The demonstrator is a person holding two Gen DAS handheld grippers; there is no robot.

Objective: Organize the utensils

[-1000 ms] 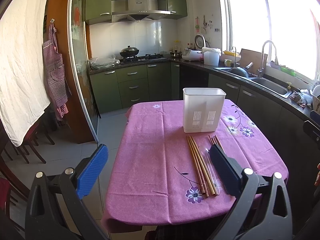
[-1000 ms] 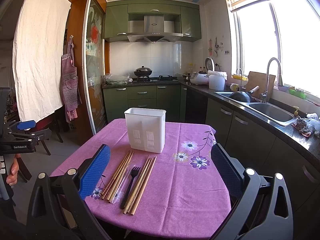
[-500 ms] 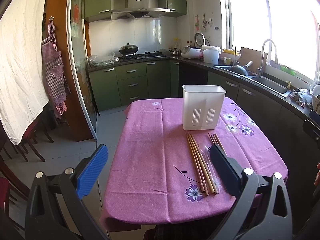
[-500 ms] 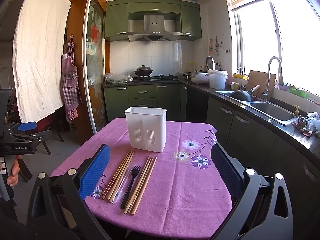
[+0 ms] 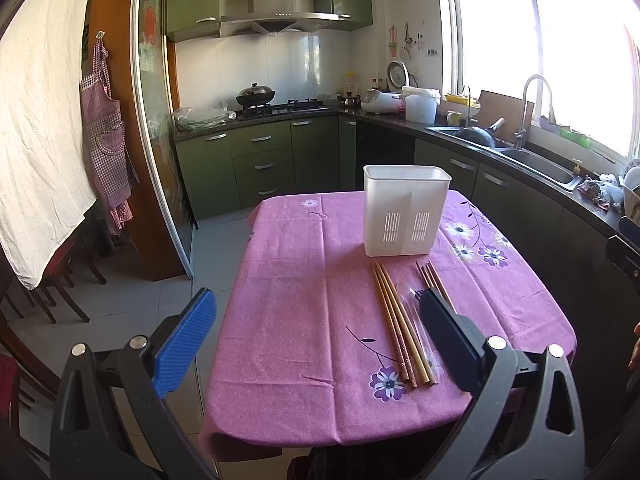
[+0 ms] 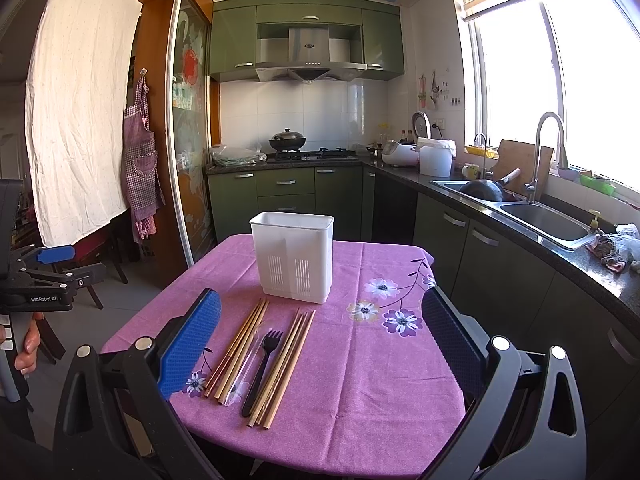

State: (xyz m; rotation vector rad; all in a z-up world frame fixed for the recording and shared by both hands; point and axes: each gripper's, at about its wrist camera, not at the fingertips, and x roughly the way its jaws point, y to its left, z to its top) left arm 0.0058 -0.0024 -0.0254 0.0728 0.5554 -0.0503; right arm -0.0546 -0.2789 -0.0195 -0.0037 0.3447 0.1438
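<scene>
A white slotted utensil holder (image 6: pixel 293 256) (image 5: pixel 405 215) stands upright on the table with the purple cloth (image 6: pixel 360 360) (image 5: pixel 304 312). In front of it lie a left bundle of chopsticks (image 6: pixel 239 346) (image 5: pixel 400 322), a black plastic fork (image 6: pixel 262 360) beside a clear wrapper, and a right bundle of chopsticks (image 6: pixel 286 360) (image 5: pixel 434 282). My right gripper (image 6: pixel 320 340) is open and empty, held above the near edge over the utensils. My left gripper (image 5: pixel 316 336) is open and empty, left of the chopsticks; its right finger hides the fork.
Green kitchen cabinets, a stove with a wok (image 6: pixel 287 142) and a counter with a sink (image 6: pixel 540 216) run along the back and right. A glass sliding door (image 6: pixel 188 160) and chairs stand to the left. My left gripper also shows in the right wrist view (image 6: pixel 52 268).
Both views have shifted only slightly; the left gripper has drifted a little so the table sits marginally lower and closer. Nothing on the table moved.
</scene>
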